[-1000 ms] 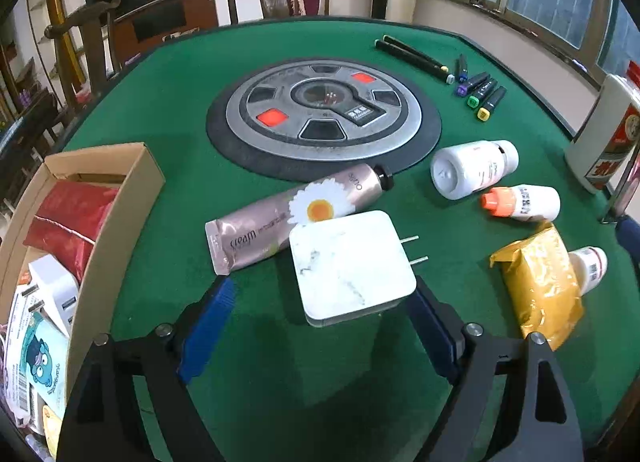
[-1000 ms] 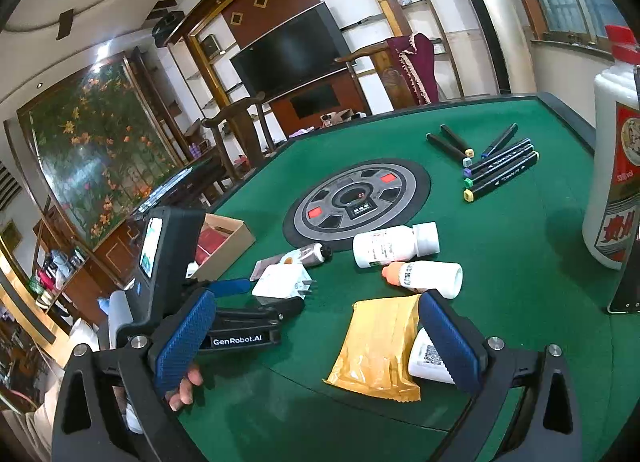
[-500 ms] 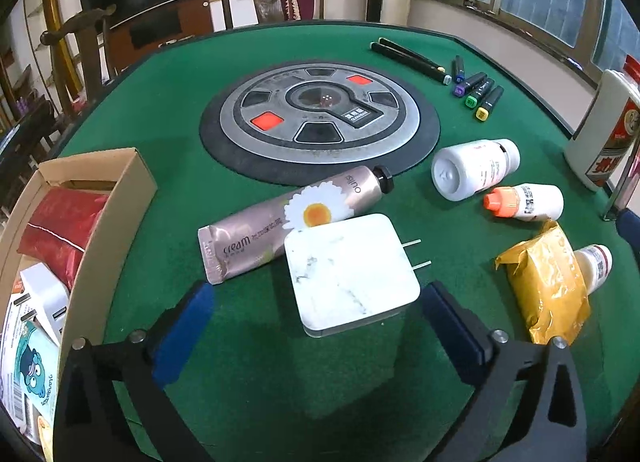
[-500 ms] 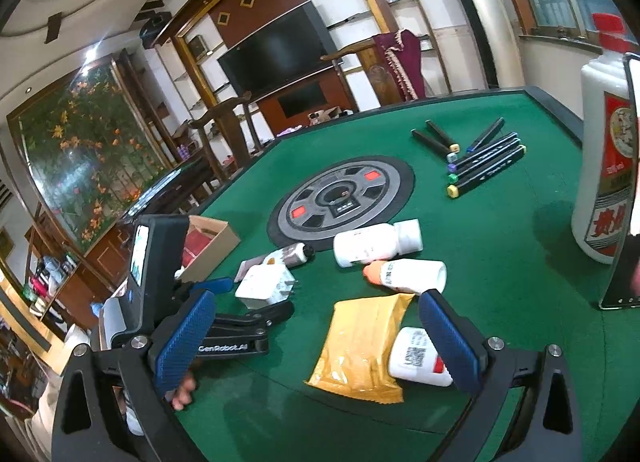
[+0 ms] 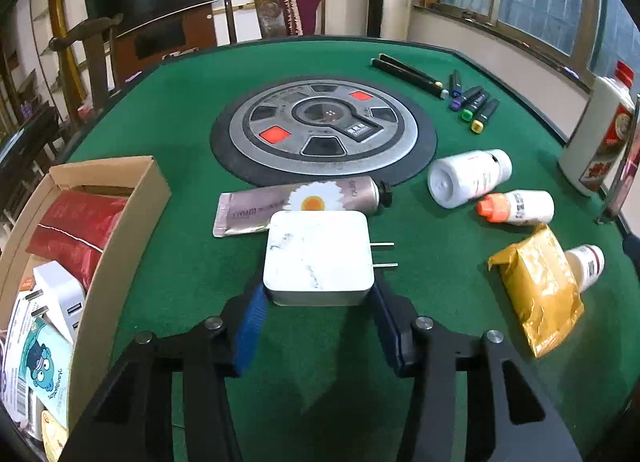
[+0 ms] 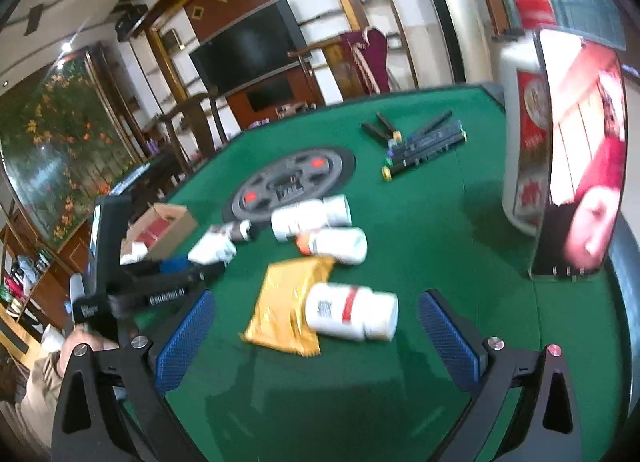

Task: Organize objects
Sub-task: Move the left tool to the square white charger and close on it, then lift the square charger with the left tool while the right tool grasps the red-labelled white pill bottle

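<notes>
A white charger lies flat on the green table, its prongs pointing right. My left gripper is closing, and both blue pads touch the near sides of the charger. In the right wrist view my right gripper stands open and low over a white bottle with a red band, which lies against a yellow packet. The left gripper's body and the charger show at the left of that view.
A cardboard box with a red pouch and a plug adapter stands at the left. A cream tube, two white bottles, several markers, a liquor bottle and a standing screen share the table around a round centre panel.
The left jaws went from wide apart to closed against the charger, which turned square to them. My right gripper moved forward and closer to the red-banded bottle and the packet.
</notes>
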The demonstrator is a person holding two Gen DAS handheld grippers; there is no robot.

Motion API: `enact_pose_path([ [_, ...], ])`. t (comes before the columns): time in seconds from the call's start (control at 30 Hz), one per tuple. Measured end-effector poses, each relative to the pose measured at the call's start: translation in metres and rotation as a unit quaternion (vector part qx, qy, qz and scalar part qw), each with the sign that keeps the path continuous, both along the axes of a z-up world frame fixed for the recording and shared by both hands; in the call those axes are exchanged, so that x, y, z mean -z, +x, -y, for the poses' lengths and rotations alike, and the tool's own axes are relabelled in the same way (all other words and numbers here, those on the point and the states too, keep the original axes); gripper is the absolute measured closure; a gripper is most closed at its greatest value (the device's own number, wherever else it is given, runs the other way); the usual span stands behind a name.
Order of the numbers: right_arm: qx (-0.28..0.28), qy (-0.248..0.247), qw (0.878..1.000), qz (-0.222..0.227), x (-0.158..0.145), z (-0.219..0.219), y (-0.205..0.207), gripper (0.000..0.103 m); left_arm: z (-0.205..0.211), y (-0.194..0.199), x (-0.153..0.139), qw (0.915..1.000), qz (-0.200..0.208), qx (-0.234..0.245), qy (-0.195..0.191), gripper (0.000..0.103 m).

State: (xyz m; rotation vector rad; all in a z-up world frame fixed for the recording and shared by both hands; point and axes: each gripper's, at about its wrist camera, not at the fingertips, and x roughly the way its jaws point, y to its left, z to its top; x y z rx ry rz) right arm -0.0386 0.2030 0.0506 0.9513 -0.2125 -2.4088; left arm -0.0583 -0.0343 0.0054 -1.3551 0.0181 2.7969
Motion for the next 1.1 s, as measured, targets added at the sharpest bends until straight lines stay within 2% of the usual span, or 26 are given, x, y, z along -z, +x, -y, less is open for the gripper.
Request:
enact_pose_path([
  [0.13,-0.009,0.023,1.000,0.002,0.002,0.003,0.006,0.008,0.003,0.006,-0.001,0.9997,0.007,0.021,0.008,0.054],
  [0.27,-0.026,0.043,0.999,0.000,0.000,0.012,0.006,0.014,0.012,0.019,-0.004,0.9971,0.035,0.056,0.037,0.054],
  [0.4,0.001,0.057,0.998,0.016,0.004,0.013,-0.005,0.021,0.013,0.039,-0.003,0.9958,0.038,0.079,0.024,0.054],
  [0.57,0.032,0.061,0.996,0.056,0.019,0.012,-0.021,0.028,0.016,0.042,-0.002,0.9959,0.032,0.078,0.032,0.054],
  [0.87,0.033,0.078,0.993,0.082,0.028,0.024,-0.033,0.028,0.015,0.044,-0.002,0.9960,0.030,0.079,0.028,0.054],
  [0.93,0.033,0.088,0.992,0.086,0.030,0.026,-0.035,0.034,0.015,0.045,-0.002,0.9960,0.030,0.079,0.027,0.054],
  [1.1,0.029,0.091,0.992,0.085,0.030,0.027,-0.034,0.040,0.017,0.045,-0.002,0.9960,0.029,0.078,0.033,0.054],
])
